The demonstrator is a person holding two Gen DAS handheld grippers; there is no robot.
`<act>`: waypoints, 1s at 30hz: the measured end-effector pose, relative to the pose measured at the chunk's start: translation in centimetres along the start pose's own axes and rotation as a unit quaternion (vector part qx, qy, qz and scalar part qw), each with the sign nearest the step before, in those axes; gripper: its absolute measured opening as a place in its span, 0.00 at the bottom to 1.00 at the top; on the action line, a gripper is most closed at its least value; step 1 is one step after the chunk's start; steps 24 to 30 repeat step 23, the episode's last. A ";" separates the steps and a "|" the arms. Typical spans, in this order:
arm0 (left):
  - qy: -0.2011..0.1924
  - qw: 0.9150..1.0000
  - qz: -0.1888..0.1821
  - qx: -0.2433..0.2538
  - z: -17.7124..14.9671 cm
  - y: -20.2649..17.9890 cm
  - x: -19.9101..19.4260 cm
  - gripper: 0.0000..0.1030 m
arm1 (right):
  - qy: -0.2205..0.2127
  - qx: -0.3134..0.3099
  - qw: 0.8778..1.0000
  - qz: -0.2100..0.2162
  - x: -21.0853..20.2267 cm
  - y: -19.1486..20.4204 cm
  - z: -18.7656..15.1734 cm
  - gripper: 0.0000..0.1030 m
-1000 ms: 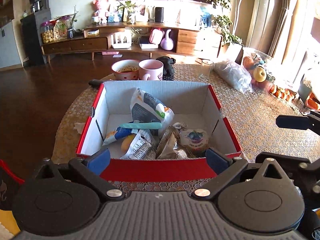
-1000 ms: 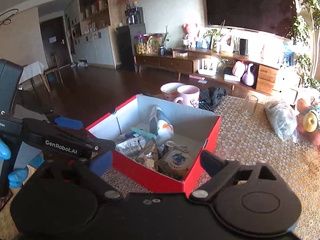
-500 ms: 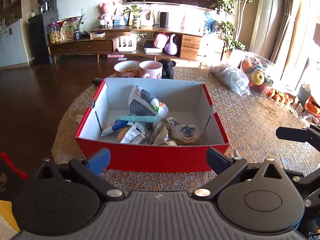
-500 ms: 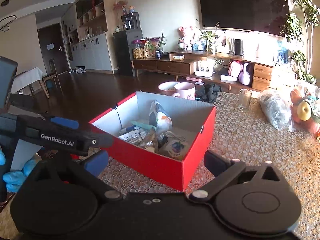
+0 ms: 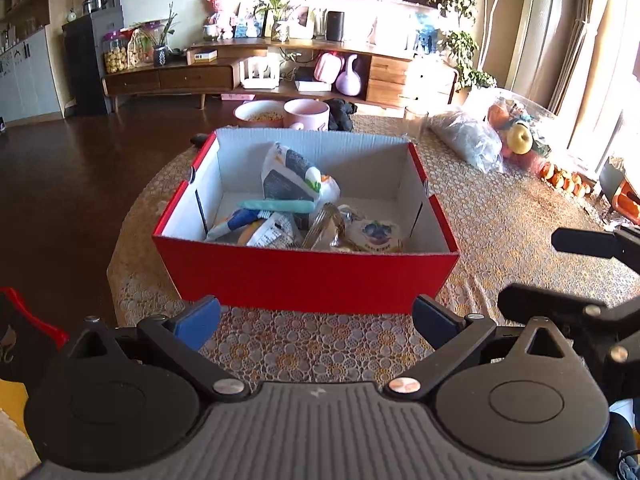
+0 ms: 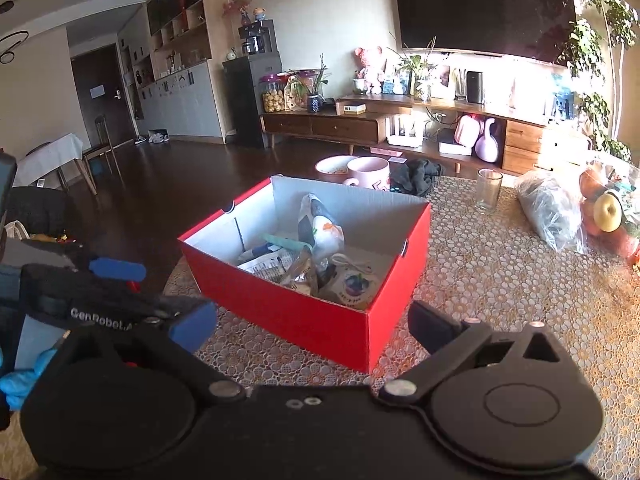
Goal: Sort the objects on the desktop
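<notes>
A red cardboard box (image 5: pixel 304 276) with a white inside stands on the lace-covered table; it also shows in the right wrist view (image 6: pixel 296 312). In it lie a snack bag (image 5: pixel 296 178), a teal tube (image 5: pixel 276 205), a round blueberry pack (image 5: pixel 376 234) and other packets. My left gripper (image 5: pixel 316 320) is open and empty, just in front of the box's near wall. My right gripper (image 6: pixel 312 330) is open and empty, in front of the box's near corner. The left gripper shows at the left edge of the right wrist view (image 6: pixel 116 280).
Behind the box stand a bowl (image 5: pixel 260 114), a pink mug (image 5: pixel 306 114), a black cloth (image 5: pixel 340 110) and a glass (image 6: pixel 489 191). A plastic bag (image 6: pixel 552 210) and fruit (image 6: pixel 608 207) lie at the right. The table edge drops to dark floor at the left.
Both grippers have pulled back from the box, which now sits farther away in both views. Both stay open and empty. The box contents have not moved.
</notes>
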State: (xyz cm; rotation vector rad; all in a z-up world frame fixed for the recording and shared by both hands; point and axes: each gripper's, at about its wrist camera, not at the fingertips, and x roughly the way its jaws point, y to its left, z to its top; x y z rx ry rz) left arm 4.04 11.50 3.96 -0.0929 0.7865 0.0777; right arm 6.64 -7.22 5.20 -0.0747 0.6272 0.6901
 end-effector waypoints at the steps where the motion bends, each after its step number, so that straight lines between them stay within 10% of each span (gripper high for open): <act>1: 0.002 1.000 0.000 0.000 -0.1 0.0 0.1 1.00 | 0.001 0.001 1.000 0.000 0.1 0.0 0.0 1.00; 30: 0.016 1.000 0.005 0.014 -0.9 -1.5 0.8 1.00 | 0.010 0.021 1.000 -0.001 0.3 -1.7 -0.5 1.00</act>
